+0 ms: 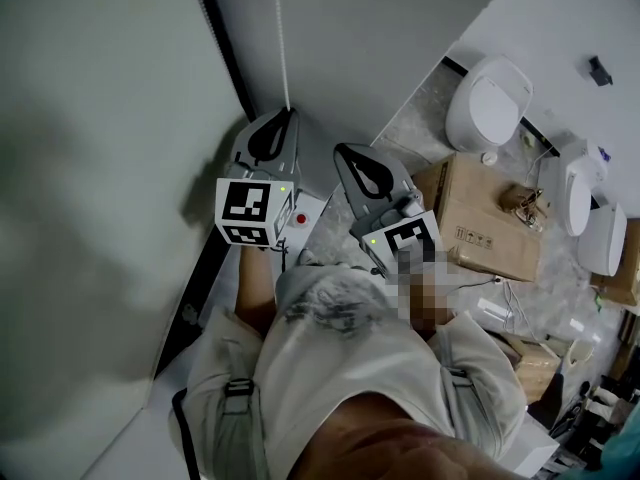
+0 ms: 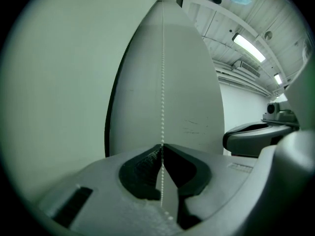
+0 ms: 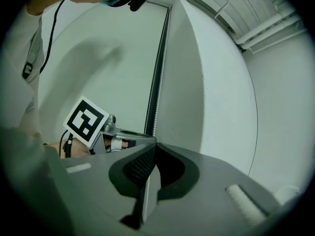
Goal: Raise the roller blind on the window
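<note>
The pale roller blind fills the left of the head view. Its thin bead chain hangs down beside it into my left gripper, which is shut on it. In the left gripper view the chain runs straight down the white wall, enters the closed tips, and shows again below them. My right gripper is just right of the left one and slightly lower. Its jaws are shut with nothing visible between them. A beaded line beside a black frame edge passes behind them.
Down on the floor to the right are white toilets, an open cardboard box and loose cables. A small white device with a red button lies below the grippers. My torso fills the bottom of the head view. The white window reveal is straight ahead.
</note>
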A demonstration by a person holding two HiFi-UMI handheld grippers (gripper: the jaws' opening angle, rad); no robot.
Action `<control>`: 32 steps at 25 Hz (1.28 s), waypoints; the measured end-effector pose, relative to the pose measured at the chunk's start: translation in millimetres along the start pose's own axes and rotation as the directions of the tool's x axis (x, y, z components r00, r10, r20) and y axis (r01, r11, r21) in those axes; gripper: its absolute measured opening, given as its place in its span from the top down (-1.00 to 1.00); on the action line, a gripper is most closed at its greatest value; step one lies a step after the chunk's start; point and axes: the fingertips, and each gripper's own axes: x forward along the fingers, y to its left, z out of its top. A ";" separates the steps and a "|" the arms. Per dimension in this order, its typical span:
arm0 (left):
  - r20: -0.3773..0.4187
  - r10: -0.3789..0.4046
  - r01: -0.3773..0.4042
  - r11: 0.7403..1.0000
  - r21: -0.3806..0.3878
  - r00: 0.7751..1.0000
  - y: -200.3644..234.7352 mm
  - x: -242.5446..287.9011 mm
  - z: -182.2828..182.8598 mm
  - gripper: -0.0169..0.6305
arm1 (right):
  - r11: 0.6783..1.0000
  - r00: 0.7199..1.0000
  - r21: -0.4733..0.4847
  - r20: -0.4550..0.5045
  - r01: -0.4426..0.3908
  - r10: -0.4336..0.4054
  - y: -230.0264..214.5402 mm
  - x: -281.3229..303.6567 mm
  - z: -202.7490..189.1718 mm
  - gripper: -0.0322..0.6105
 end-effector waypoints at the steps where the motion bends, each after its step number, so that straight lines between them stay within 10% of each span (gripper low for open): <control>1: 0.003 -0.009 0.009 1.000 -0.005 1.000 -1.9 -2.8 -0.9 0.89 | 1.000 1.000 -0.004 0.011 -0.005 0.006 1.5 0.2 2.2 0.87; 32: -0.039 0.002 -0.004 0.999 -0.052 0.999 -17.7 -48.6 -12.2 0.91 | 0.961 0.952 -0.042 0.133 -0.272 0.275 30.1 38.3 113.3 0.74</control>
